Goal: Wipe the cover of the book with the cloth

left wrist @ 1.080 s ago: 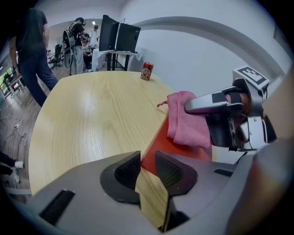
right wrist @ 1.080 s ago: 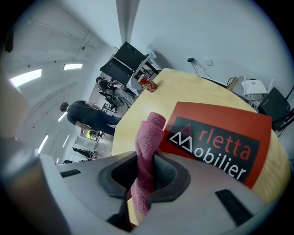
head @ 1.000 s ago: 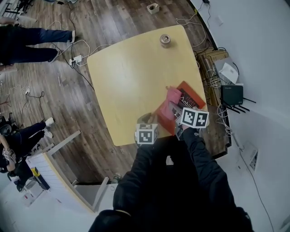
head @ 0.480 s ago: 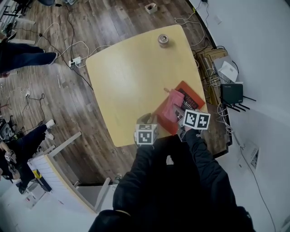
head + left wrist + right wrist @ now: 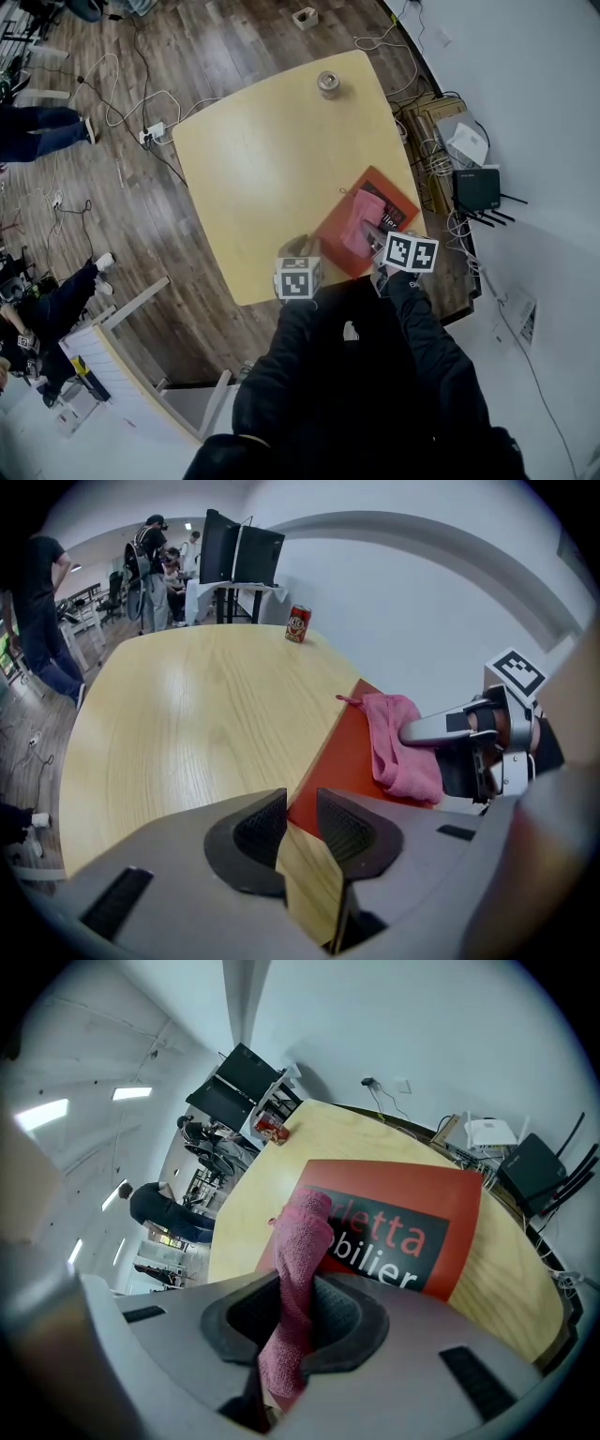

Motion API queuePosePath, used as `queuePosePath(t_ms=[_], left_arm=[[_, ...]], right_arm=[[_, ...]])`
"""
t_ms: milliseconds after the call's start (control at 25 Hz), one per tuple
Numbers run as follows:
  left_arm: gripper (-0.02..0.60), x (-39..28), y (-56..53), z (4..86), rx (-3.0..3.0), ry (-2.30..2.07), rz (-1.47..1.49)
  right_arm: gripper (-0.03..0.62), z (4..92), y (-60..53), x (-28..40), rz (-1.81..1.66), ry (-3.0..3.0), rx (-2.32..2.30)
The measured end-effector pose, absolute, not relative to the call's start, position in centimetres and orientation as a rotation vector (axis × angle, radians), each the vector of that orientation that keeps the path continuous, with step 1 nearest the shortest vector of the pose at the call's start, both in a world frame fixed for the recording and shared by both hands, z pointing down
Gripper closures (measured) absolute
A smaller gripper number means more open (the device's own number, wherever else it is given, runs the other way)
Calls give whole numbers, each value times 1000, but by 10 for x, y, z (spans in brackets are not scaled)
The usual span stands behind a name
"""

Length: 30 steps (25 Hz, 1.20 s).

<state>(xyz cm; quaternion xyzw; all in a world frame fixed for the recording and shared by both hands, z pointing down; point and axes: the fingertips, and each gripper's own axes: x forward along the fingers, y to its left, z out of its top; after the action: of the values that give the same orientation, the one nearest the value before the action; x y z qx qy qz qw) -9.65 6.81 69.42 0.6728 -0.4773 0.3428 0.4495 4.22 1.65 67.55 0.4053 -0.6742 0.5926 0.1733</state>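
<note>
A red book (image 5: 330, 232) with a black title panel lies near the right edge of the yellow table (image 5: 262, 159). A pink cloth (image 5: 360, 221) is draped over its cover. My right gripper (image 5: 379, 235) is shut on the cloth's near end; in the right gripper view the cloth (image 5: 302, 1241) runs from between the jaws out over the book (image 5: 450, 1232). My left gripper (image 5: 301, 247) rests at the table's near edge, just left of the book's corner. Its jaws (image 5: 300, 825) stand almost together with nothing gripped. The left gripper view also shows the book (image 5: 342, 761), cloth (image 5: 398, 747) and right gripper (image 5: 441, 729).
A small can (image 5: 328, 83) stands at the table's far edge. A router (image 5: 476, 190), boxes and cables lie on the floor to the right. People (image 5: 42, 131) stand and sit at the left. A white frame (image 5: 112, 375) stands near left.
My right gripper has drawn the pink cloth a short way towards me across the book's cover. The left gripper has stayed at the near edge.
</note>
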Motion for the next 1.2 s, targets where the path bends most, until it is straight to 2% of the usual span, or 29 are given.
queuePosePath(t_ms=[1200], left_arm=[[463, -92, 67, 693, 1657, -1207, 841]], right_arm=[[516, 667, 47, 94, 1711, -1914, 1219]])
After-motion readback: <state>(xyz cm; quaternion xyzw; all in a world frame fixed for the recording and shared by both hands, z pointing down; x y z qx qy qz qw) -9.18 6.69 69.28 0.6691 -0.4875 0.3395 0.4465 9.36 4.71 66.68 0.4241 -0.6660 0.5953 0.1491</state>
